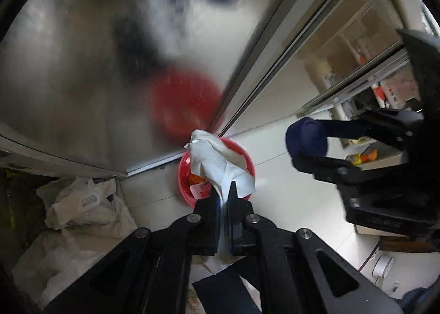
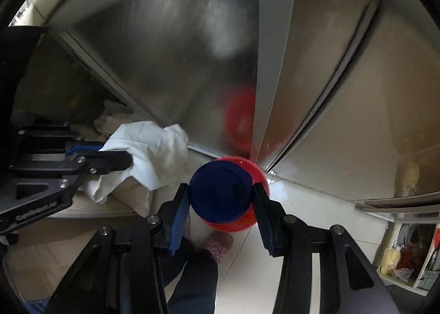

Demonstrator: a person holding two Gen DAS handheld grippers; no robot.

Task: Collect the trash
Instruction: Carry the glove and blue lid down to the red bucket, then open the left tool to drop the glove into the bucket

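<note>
A red bin (image 1: pixel 242 153) stands on the pale floor against a steel door, with some trash inside. My left gripper (image 1: pixel 223 195) is shut on a crumpled white tissue (image 1: pixel 220 161), which hangs right above the bin. In the right wrist view the same tissue (image 2: pixel 154 149) shows at the left, pinched in the left gripper (image 2: pixel 129 158). My right gripper (image 2: pixel 221 198) is shut on a round dark blue cap (image 2: pixel 220 191), held over the red bin (image 2: pixel 261 176). In the left wrist view that cap (image 1: pixel 305 139) sits at the right, beside the bin.
Brushed steel doors (image 1: pixel 82 66) rise behind the bin and mirror it in red. White plastic bags (image 1: pixel 82 204) lie at the left. Shelves with packets (image 2: pixel 407 256) stand at the right. A person's foot in a pink slipper (image 2: pixel 217 248) is on the floor below the bin.
</note>
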